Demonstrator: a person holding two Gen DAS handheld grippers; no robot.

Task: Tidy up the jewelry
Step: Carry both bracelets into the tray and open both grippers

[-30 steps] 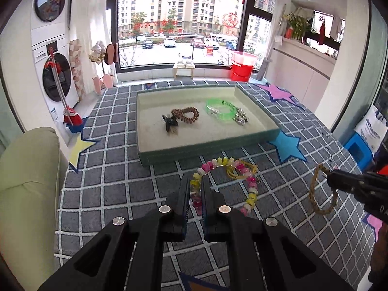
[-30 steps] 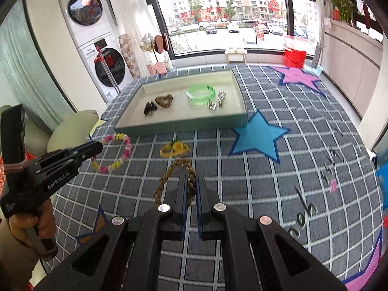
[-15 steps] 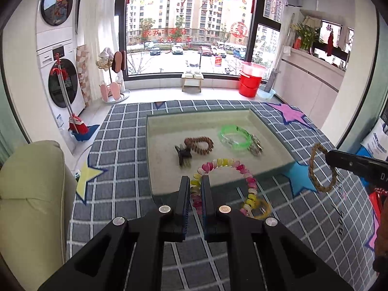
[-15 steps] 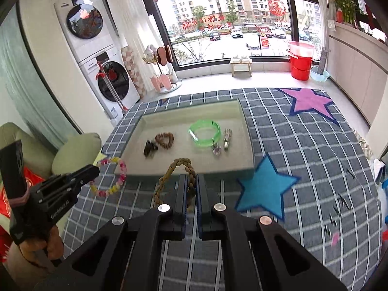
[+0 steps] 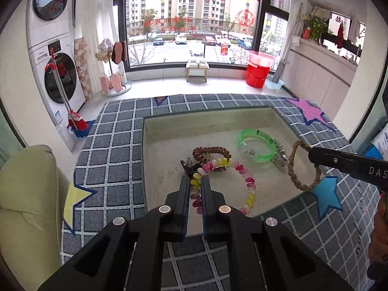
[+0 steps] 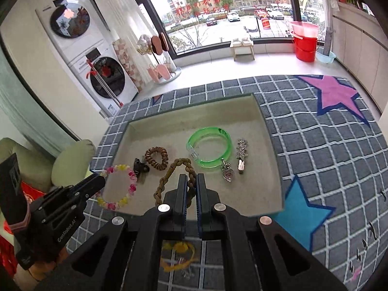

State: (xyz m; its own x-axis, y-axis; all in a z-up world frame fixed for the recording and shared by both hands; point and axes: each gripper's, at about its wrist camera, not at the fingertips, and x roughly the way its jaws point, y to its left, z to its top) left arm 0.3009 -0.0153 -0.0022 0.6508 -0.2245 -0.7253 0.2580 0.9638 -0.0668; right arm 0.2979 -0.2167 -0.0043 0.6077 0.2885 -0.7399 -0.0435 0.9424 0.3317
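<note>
My left gripper [image 5: 195, 181] is shut on a pink, yellow and white beaded bracelet [image 5: 245, 181], which hangs over the near part of the shallow beige tray [image 5: 213, 118]. My right gripper [image 6: 191, 181] is shut on a tan braided rope bracelet [image 6: 167, 174], held above the tray's front half. From the left wrist view the right gripper [image 5: 312, 151] shows at the right edge with the rope bracelet [image 5: 294, 174]. Inside the tray lie a brown coiled hair tie [image 6: 156, 157], a black clip [image 6: 139, 166], a green bangle [image 6: 209, 146] and silver charms [image 6: 241, 152].
A yellow hair tie [image 6: 178, 254] lies on the grey checked rug [image 6: 327, 150] under my right gripper, outside the tray. A green cushion [image 5: 26, 194] sits at the left. Stacked washing machines [image 5: 55, 55], a red bucket [image 5: 258, 70] and a small stool [image 5: 197, 69] stand beyond the rug.
Both grippers have moved forward from above the rug to above the tray, each carrying its bracelet. The yellow hair tie has stayed behind on the rug.
</note>
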